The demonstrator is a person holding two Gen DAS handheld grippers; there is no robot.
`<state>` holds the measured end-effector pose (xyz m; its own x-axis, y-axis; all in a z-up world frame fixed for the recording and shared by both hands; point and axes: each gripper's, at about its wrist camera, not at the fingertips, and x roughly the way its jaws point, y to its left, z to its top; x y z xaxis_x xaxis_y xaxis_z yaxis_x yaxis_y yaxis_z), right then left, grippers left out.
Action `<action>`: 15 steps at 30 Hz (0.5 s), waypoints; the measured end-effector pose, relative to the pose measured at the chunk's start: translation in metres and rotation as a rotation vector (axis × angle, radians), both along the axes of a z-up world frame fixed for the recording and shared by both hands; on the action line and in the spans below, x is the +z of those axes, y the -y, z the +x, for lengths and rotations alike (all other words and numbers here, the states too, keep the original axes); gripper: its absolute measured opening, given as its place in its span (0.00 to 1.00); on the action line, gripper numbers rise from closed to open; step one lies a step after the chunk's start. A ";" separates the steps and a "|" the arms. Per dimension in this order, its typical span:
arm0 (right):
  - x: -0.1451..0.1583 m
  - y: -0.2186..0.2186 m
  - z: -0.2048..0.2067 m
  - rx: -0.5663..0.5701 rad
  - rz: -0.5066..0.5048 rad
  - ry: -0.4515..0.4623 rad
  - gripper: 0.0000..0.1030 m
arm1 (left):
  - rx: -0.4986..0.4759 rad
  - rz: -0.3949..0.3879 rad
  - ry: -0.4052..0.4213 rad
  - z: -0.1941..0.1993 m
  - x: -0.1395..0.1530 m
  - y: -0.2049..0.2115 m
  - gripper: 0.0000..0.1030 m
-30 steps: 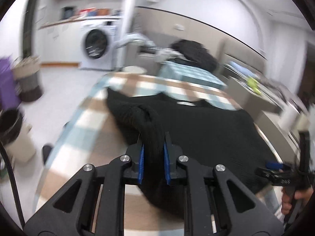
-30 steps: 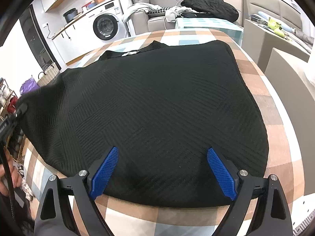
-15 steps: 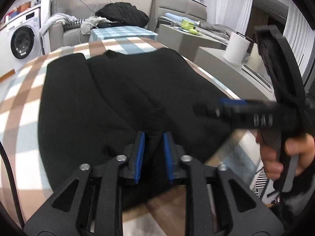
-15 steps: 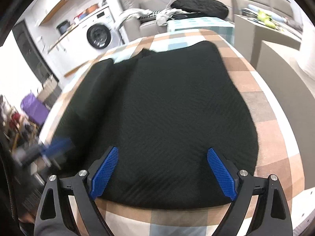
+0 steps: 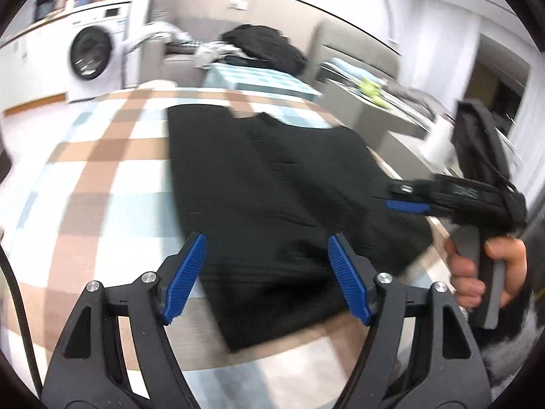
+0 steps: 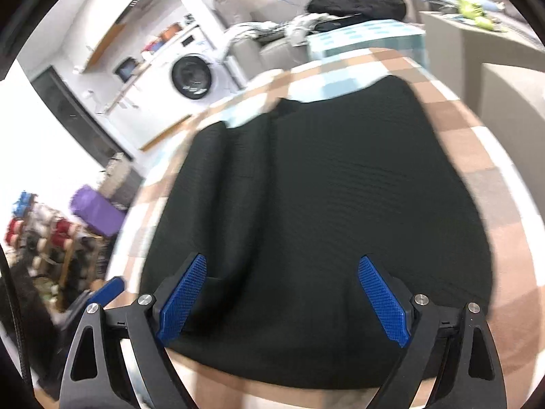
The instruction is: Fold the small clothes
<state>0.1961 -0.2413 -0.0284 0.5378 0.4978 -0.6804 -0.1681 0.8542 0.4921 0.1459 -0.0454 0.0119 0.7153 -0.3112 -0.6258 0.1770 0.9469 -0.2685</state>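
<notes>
A black knit garment [image 5: 272,184] lies flat on the checked table, its left side folded over toward the middle; it fills the right wrist view [image 6: 323,221]. My left gripper [image 5: 269,272] is open and empty, just above the garment's near left edge. My right gripper [image 6: 282,303] is open and empty over the garment's near hem. The right gripper also shows in the left wrist view [image 5: 408,201], hand-held at the garment's right edge.
The table has a brown, white and blue checked cloth [image 5: 102,177]. A washing machine [image 5: 92,58] stands behind. A sofa with a dark clothes pile [image 5: 265,47] is at the back. A purple bag [image 6: 95,211] and shelf clutter sit left of the table.
My left gripper carried the garment's left side over toward the middle, then opened and let go of it. The right gripper stayed open over the near hem.
</notes>
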 end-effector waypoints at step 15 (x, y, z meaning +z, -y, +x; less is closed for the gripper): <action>-0.005 0.004 -0.019 0.161 0.234 -0.056 0.07 | 0.107 -0.014 -0.064 0.008 -0.010 -0.038 0.70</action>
<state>0.1769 -0.2458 -0.0335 0.4043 0.7206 -0.5633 -0.2590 0.6808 0.6851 0.1542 -0.0079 0.0015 0.7035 -0.2441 -0.6675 0.0567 0.9554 -0.2897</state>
